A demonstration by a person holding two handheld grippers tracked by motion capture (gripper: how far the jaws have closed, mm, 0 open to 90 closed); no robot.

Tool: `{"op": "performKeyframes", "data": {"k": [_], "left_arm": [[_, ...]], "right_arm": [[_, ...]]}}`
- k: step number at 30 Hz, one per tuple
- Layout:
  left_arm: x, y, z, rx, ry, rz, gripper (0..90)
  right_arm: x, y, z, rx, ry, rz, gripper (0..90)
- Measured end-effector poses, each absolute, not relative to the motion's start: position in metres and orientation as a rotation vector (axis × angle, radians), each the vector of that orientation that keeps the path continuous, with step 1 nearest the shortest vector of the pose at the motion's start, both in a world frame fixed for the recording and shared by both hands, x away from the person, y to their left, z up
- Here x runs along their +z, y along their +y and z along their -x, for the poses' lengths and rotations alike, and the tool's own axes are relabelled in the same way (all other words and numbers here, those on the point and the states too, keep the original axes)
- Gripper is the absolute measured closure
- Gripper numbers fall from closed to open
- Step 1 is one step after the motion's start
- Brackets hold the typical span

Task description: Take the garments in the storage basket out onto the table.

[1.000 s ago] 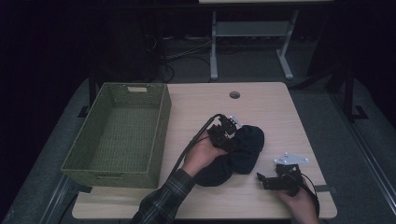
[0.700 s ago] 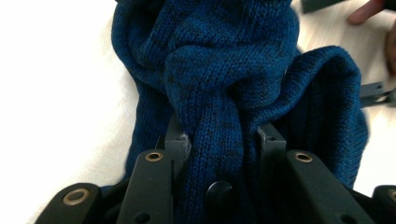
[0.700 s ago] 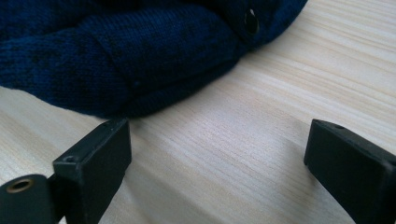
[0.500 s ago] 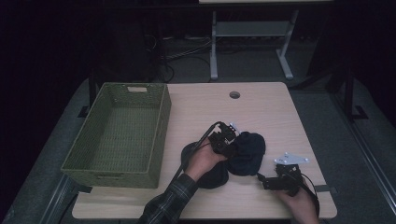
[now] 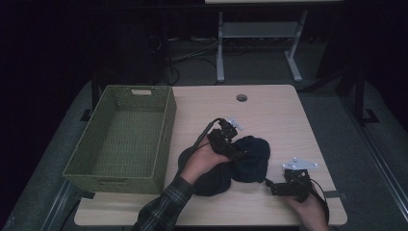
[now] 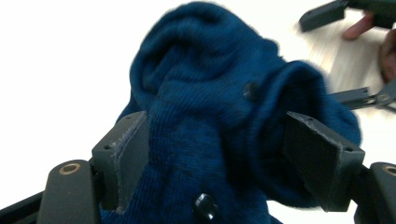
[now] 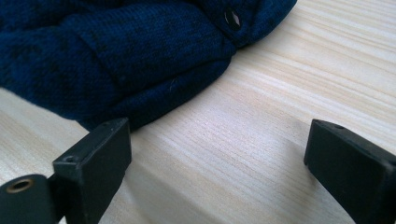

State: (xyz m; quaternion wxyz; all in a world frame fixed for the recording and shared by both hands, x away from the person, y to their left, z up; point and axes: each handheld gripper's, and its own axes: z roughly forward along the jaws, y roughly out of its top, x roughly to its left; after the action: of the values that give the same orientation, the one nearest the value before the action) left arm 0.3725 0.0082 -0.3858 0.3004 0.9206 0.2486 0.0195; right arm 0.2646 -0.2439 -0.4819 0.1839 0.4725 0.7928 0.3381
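Left gripper view: my left gripper (image 6: pixel 210 154) has just been opening, unclenched around the bunched, ribbed navy knit garment (image 6: pixel 219 107); right gripper (image 7: pixel 219 163) spread above the woodgrain table (image 7: pixel 280 116).

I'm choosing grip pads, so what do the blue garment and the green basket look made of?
Blue garment: soft knit, probably wool or acrylic; fine ribbed stitches, matte fuzzy surface, dark buttons. Green basket: woven, maybe wicker, paper cord or plastic; braided rim, matte finish.

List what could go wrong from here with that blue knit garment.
The left tongs have just been opening around a fold of the blue knit garment, so it may slump back. A button could snag. The open right tongs sit beside its edge and could miss it.
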Motion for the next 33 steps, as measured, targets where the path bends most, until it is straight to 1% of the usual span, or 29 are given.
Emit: {"op": "performKeyframes", "data": {"k": [3, 6, 7, 11, 12, 15, 16, 17, 25, 28, 33], "left_arm": [[-0.373, 0.015, -0.368, 0.068, 0.668, -2.403, 23.7], [-0.363, 0.025, -0.361, 0.087, 0.656, -2.389, 34.6], [-0.361, 0.029, -0.359, 0.097, 0.662, -2.388, 34.6], [-0.359, 0.049, -0.347, 0.094, 0.686, -2.373, 62.6], [-0.359, 0.058, -0.339, 0.101, 0.699, -2.375, 73.4], [-0.361, 0.066, -0.331, 0.099, 0.705, -2.378, 86.5], [-0.363, 0.07, -0.327, 0.097, 0.709, -2.377, 86.5], [-0.366, 0.073, -0.324, 0.092, 0.7, -2.397, 89.8], [-0.403, 0.089, -0.306, 0.052, 0.752, -2.435, 89.8], [-0.423, 0.089, -0.306, 0.05, 0.776, -2.472, 88.7], [-0.439, 0.089, -0.309, 0.045, 0.792, -2.511, 88.6]], "right_arm": [[-0.482, -0.244, -0.265, 0.953, 2.235, -1.334, 7.1], [-0.482, -0.244, -0.265, 0.952, 2.236, -1.331, 7.2], [-0.482, -0.244, -0.265, 0.953, 2.236, -1.331, 7.2], [-0.482, -0.244, -0.265, 0.953, 2.236, -1.328, 7.2], [-0.482, -0.244, -0.265, 0.954, 2.236, -1.334, 7.2], [-0.482, -0.244, -0.265, 0.953, 2.236, -1.331, 7.2], [-0.482, -0.244, -0.265, 0.952, 2.236, -1.332, 7.1], [-0.482, -0.244, -0.265, 0.953, 2.236, -1.331, 7.2], [-0.482, -0.244, -0.265, 0.952, 2.236, -1.331, 7.2], [-0.482, -0.243, -0.264, 0.958, 2.252, -1.311, 7.2], [-0.477, -0.244, -0.265, 0.906, 2.286, -1.305, 7.5]]}}
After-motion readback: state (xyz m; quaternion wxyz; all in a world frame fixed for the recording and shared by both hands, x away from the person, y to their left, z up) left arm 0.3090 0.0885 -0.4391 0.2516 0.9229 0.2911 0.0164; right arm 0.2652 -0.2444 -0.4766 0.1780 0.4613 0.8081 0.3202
